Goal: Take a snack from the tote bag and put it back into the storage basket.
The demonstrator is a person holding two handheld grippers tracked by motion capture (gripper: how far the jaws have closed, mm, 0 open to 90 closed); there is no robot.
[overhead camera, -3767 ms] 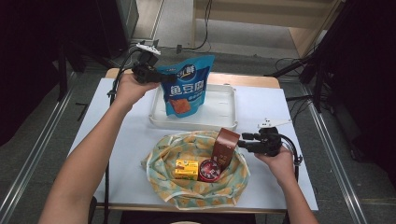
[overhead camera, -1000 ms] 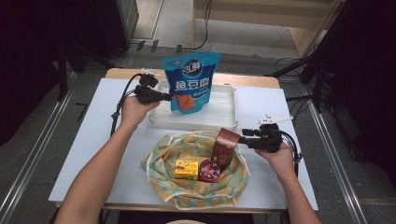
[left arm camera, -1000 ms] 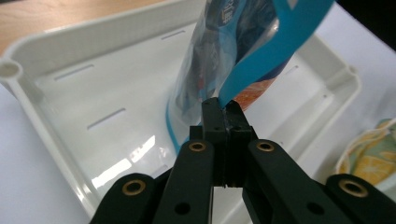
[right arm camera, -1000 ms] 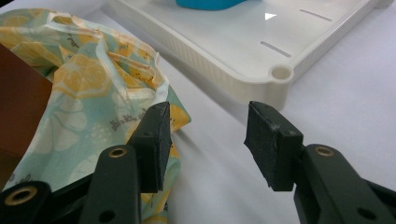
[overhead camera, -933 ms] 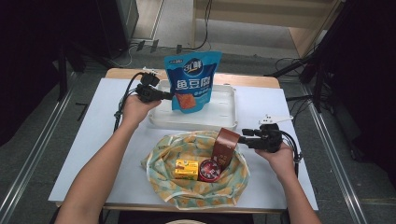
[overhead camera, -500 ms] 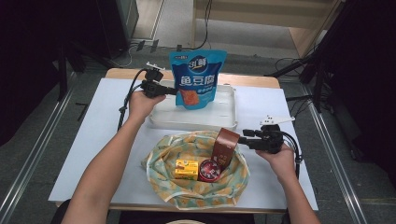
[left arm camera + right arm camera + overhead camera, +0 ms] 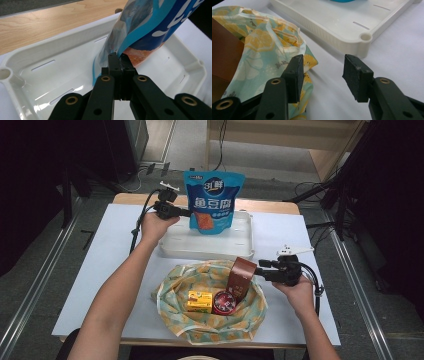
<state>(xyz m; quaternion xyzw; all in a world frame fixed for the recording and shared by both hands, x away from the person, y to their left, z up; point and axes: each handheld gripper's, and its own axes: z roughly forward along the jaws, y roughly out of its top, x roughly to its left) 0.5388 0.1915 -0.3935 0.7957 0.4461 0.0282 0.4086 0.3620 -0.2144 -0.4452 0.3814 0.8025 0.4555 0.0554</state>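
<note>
My left gripper [image 7: 189, 213] is shut on the lower left edge of a blue snack pouch [image 7: 214, 200], which hangs upright over the white tray [image 7: 205, 252]. In the left gripper view the jaws [image 7: 119, 60] pinch the pouch [image 7: 150, 27] above the tray floor [image 7: 50, 62]. My right gripper [image 7: 260, 267] stands open at the right rim of the yellow-patterned cloth bag [image 7: 210, 325], pointing at a brown box [image 7: 241, 277] that stands inside it. Nothing lies between its jaws [image 7: 323, 67]; the left one is beside the cloth [image 7: 269, 42].
Inside the cloth bag lie a small yellow box [image 7: 199, 300] and a round red tin [image 7: 225, 302]. The tray's corner [image 7: 365, 37] is just beyond the right gripper. A white mat [image 7: 100, 270] covers the wooden table, and cables trail from both grippers.
My left hand has carried the blue pouch a little to the right over the tray. The right hand and gripper have stayed where they were.
</note>
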